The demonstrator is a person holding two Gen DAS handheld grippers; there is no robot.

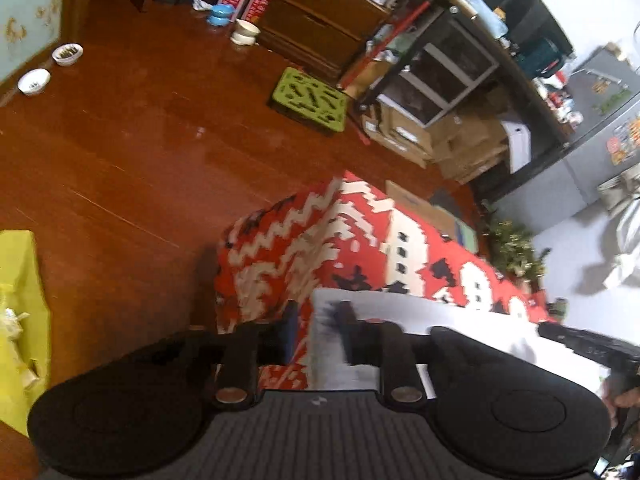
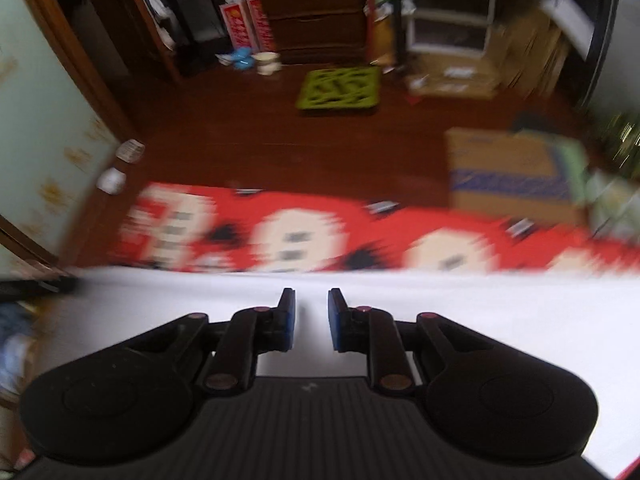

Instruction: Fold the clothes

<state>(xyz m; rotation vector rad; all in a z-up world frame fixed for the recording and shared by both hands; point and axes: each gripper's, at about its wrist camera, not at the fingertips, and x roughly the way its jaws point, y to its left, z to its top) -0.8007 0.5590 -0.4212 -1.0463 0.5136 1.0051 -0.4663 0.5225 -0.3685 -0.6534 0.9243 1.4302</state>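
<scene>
White garment (image 2: 460, 312): spread flat on the red-and-cream patterned cover (image 2: 304, 236), directly under both my tools, its far edge straight across.

My right hand-held gripper (image 2: 312, 320): jaws parted, blue pads bare, nothing between them, poised above the white cloth.

My left hand-held gripper (image 1: 316, 332): blurred; jaws apart at the garment's left edge, white cloth beneath, pads not pressing on it.

Beyond, on the wooden floor (image 1: 140, 140): green mat (image 1: 310, 100), cardboard box (image 2: 508, 176), bowls (image 1: 68, 54) far left.

place: home | cues: dresser (image 1: 316, 20), fridge (image 1: 600, 140) (magnets), floor bowls (image 1: 68, 54)
</scene>
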